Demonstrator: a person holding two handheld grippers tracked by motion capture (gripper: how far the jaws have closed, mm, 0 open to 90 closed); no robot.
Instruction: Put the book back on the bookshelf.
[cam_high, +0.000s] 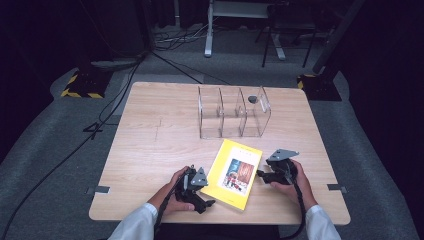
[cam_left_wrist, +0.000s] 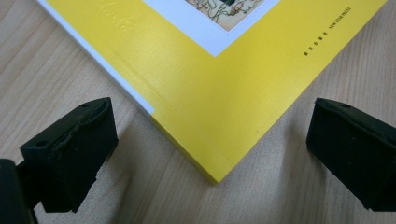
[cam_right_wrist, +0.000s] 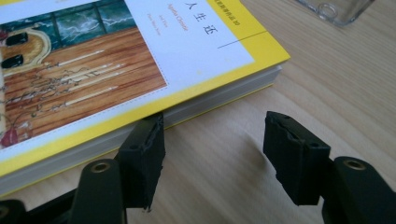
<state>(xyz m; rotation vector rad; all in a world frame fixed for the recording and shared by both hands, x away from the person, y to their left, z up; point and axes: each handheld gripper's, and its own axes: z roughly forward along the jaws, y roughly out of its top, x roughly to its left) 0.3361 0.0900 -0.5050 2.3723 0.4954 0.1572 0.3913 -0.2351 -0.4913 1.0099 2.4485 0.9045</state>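
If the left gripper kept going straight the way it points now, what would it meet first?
Most likely the yellow book: its near corner lies on the table between the left gripper's open jaws, just ahead of them, untouched so far.

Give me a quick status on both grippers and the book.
Left gripper open, straddling the yellow book corner. Right gripper open at its page edge. Book flat, unheld.

Wooden table (cam_high: 150, 145): yellow book (cam_high: 234, 173), clear organizer (cam_high: 234, 112).
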